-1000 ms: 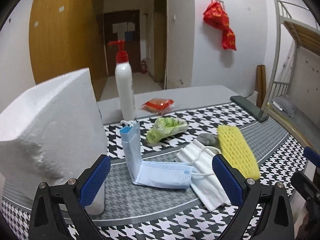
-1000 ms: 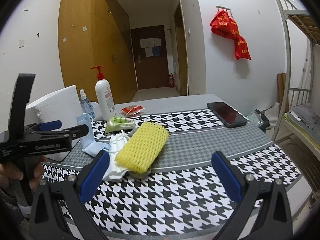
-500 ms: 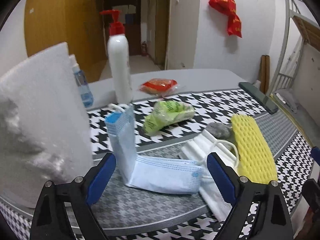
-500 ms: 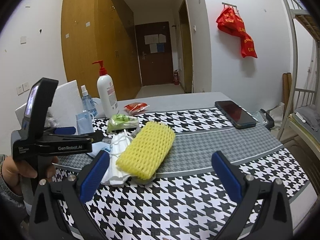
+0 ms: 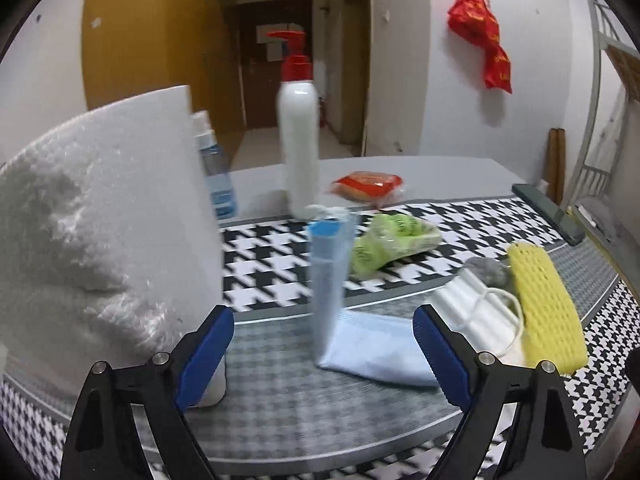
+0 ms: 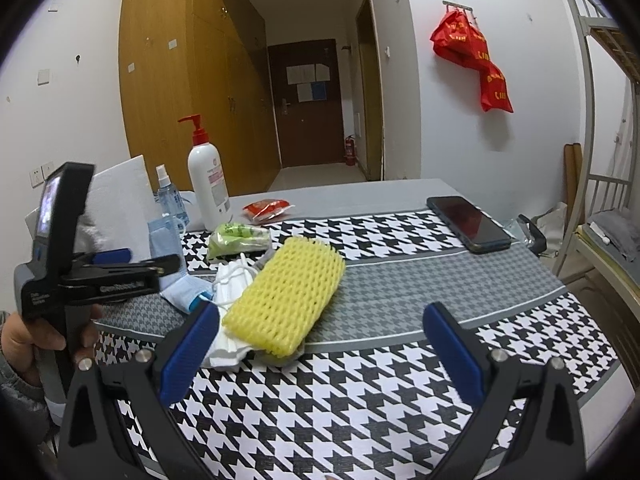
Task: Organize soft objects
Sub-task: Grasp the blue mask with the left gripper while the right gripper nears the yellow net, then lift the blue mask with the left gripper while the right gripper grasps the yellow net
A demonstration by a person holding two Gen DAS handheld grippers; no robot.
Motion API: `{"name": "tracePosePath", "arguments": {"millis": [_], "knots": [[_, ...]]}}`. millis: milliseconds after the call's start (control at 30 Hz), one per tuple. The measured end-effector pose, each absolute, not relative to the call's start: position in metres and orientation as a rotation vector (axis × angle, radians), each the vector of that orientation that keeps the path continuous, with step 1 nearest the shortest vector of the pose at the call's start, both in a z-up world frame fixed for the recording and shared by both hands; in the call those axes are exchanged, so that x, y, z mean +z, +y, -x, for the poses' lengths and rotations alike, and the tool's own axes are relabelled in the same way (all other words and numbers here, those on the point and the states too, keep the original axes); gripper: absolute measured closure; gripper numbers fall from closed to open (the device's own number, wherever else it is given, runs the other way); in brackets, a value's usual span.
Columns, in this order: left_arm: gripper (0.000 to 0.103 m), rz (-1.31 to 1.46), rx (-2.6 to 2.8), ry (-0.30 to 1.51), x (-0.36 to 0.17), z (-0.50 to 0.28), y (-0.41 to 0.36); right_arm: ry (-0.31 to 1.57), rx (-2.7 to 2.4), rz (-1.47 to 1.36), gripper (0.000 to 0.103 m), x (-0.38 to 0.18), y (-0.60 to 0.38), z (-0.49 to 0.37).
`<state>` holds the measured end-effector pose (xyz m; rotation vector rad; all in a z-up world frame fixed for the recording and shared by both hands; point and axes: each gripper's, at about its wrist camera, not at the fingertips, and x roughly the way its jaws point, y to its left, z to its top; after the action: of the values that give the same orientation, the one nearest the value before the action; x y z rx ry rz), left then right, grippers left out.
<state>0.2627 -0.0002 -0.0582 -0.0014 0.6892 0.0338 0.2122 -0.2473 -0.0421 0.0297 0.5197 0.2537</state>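
The left hand-held gripper (image 5: 322,350) hangs wide open and empty just in front of the blue mask (image 5: 360,344), which looks like the piece to take next. One end of the mask lies flat on the bench (image 5: 280,412) while the other is bent upright. The flat part sits between the spread fingers but is not touched. To do this well, I would come in low and centre the flat layer between the pads. The close should catch fabric only, not the white mask (image 5: 472,308) lying just beside it, whose ear loops could snag. The foam block (image 5: 92,240) stands close on the left, so the near finger should keep off it.

The right hand-held gripper (image 6: 320,354) is also fully open and holds nothing, hovering near the yellow foam net (image 6: 284,300), which rests on the white mask.

The bench wears a houndstooth cloth with grey bands. A pump bottle (image 6: 208,188), spray bottle (image 6: 168,200), green packet (image 6: 236,238), red packet (image 6: 266,208) and phone (image 6: 468,224) also sit there. Beyond are a wooden wardrobe (image 6: 188,92), a hallway door (image 6: 308,100), red bags (image 6: 472,60) on a wall hook, and a bunk bed (image 6: 608,40).
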Motion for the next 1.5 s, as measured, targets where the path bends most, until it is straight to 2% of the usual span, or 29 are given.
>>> {"name": "tracePosePath", "arguments": {"millis": [267,400,467,567,667,733,833,967,1033,1167,1400,1500], "knots": [[0.011,-0.016,-0.013,0.694,-0.052,-0.256,-0.008,0.519,0.260,-0.033,0.000,-0.042,-0.246,-0.214],[0.017,-0.023,-0.032,0.719,-0.051,-0.269,-0.017,0.518,0.263,-0.029,0.000,-0.041,-0.245,-0.213],[0.031,-0.032,-0.027,0.743,-0.055,-0.276,-0.017,0.519,0.261,-0.026,0.000,-0.040,-0.244,-0.213],[0.047,-0.004,-0.022,0.794,-0.065,-0.285,-0.011,0.519,0.256,-0.022,0.000,-0.040,-0.245,-0.213],[0.059,0.022,-0.044,0.816,-0.070,-0.287,-0.009,0.519,0.250,-0.020,0.000,-0.039,-0.245,-0.215],[0.065,0.026,-0.060,0.820,-0.072,-0.287,-0.009,0.522,0.245,-0.013,0.000,-0.039,-0.244,-0.218],[0.067,0.041,-0.080,0.819,-0.073,-0.289,-0.006,0.534,0.239,0.004,0.000,-0.040,-0.239,-0.222],[0.079,0.057,-0.108,0.818,-0.075,-0.289,-0.003,0.563,0.241,0.007,0.000,-0.044,-0.236,-0.226],[0.090,0.067,-0.126,0.817,-0.075,-0.287,-0.003,0.581,0.251,0.007,0.000,-0.045,-0.235,-0.228],[0.094,0.089,-0.168,0.802,-0.075,-0.285,-0.002,0.601,0.271,0.010,0.000,-0.046,-0.232,-0.232],[0.095,0.117,-0.172,0.747,-0.069,-0.273,0.010,0.616,0.271,0.017,0.000,-0.044,-0.224,-0.244],[0.095,0.095,-0.159,0.729,-0.068,-0.270,0.010,0.641,0.274,0.000,0.007,-0.046,-0.223,-0.250]]}}
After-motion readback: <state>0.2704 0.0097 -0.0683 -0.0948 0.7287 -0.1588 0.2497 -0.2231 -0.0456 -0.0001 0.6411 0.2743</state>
